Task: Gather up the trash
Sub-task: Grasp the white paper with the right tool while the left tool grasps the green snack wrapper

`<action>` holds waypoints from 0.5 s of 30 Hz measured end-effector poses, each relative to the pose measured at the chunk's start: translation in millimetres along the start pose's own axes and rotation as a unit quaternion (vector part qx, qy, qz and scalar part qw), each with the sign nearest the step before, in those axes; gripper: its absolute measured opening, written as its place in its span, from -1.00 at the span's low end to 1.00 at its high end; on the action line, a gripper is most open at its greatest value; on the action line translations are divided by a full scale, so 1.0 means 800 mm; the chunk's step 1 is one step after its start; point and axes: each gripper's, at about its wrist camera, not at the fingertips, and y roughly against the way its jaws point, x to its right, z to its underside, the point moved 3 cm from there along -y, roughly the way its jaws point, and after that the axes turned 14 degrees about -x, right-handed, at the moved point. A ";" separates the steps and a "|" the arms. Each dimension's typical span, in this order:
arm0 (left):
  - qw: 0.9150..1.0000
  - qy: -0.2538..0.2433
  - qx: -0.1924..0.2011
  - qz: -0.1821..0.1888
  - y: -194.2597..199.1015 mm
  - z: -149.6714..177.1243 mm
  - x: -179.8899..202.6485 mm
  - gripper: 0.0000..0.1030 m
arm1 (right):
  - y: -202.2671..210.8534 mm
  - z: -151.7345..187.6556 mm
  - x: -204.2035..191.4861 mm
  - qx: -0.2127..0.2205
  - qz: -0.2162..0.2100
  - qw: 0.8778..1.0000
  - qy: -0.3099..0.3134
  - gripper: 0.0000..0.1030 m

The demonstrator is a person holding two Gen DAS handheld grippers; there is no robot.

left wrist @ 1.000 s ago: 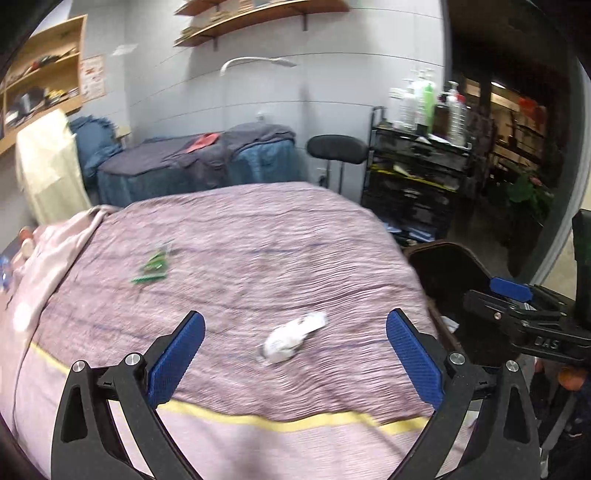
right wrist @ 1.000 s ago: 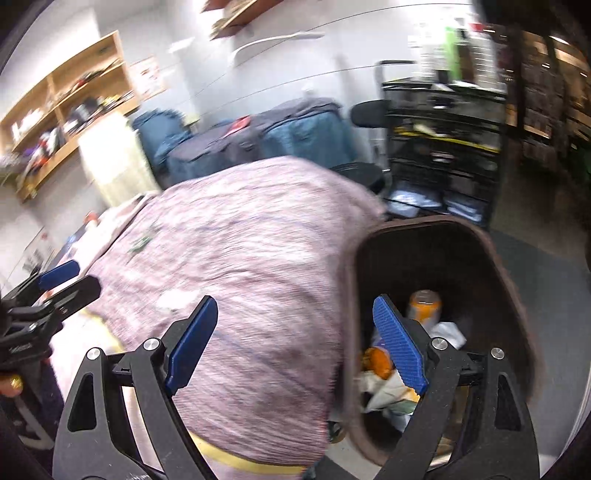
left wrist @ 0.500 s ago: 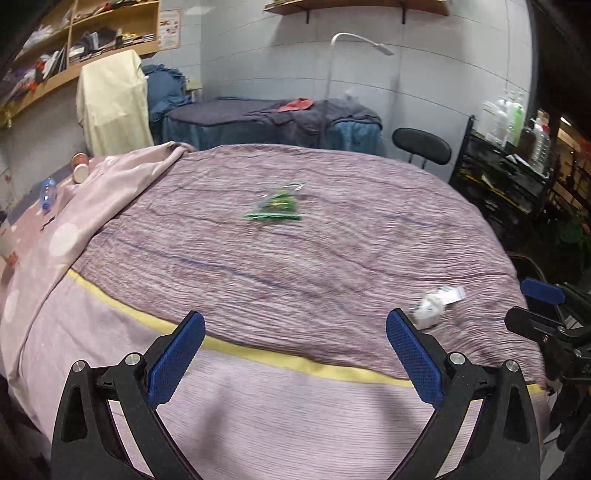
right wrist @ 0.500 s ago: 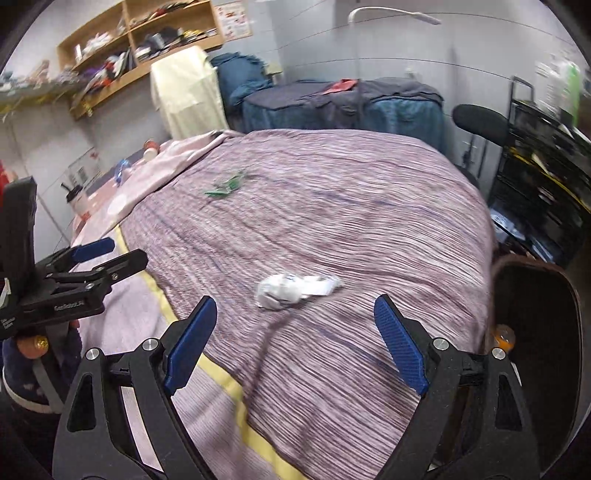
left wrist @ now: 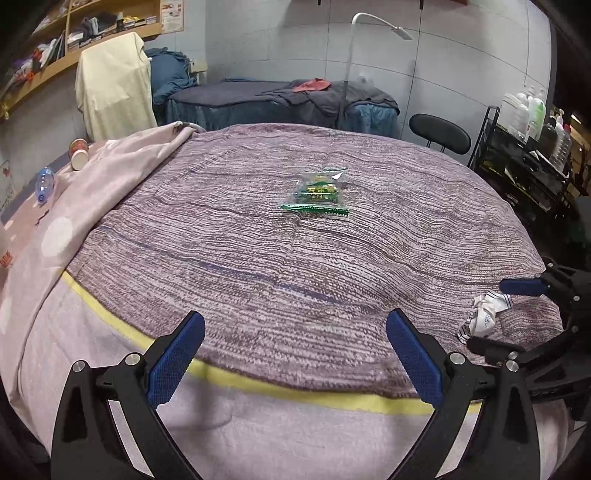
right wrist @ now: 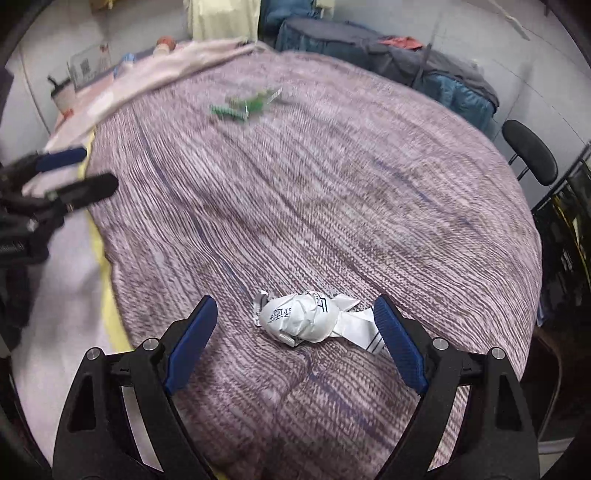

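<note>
On my right wrist cam the right gripper point(right wrist: 295, 343) has its blue pads spread wide, with the crumpled white paper wrapper point(right wrist: 308, 321) sitting on the bed right between them. One tail of the wrapper reaches up against the right pad, but nothing's pinched. My left gripper point(left wrist: 295, 358) is spread open too and empty, hanging over the yellow stripe point(left wrist: 295, 391) at the near edge of the bed. Further out, a green snack packet point(left wrist: 319, 194) lies flat mid-bed on the purple striped blanket point(left wrist: 258, 258), well apart from the wrapper. Off to the left there's a pink blanket point(left wrist: 85, 192) with a paper cup point(left wrist: 78, 154) and a plastic bottle point(left wrist: 45, 184) beside it. Past the bed, a black stool point(left wrist: 440, 138) and a floor lamp point(left wrist: 369, 33).
</note>
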 end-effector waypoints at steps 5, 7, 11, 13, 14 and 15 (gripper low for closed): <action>1.000 -0.001 -0.007 0.006 -0.017 -0.025 -0.002 0.88 | -0.022 -0.011 0.008 -0.030 -0.021 0.999 0.004 0.05; 1.000 0.000 -0.010 0.012 -0.024 -0.038 -0.001 0.88 | -0.023 -0.012 0.010 -0.026 -0.021 0.999 0.002 -0.18; 1.000 -0.003 -0.019 0.016 -0.040 -0.065 0.001 0.88 | -0.015 -0.009 0.018 -0.002 -0.025 1.000 -0.009 -0.26; 1.000 -0.002 -0.023 0.017 -0.050 -0.083 0.002 0.88 | -0.009 -0.006 0.025 0.015 -0.030 0.999 -0.021 -0.26; 0.999 0.000 -0.026 0.018 -0.055 -0.091 0.003 0.88 | -0.006 -0.005 0.029 0.021 -0.032 0.999 -0.028 -0.26; 0.999 0.002 -0.030 0.020 -0.061 -0.100 0.003 0.88 | -0.004 -0.004 0.034 0.026 -0.035 0.998 -0.036 -0.26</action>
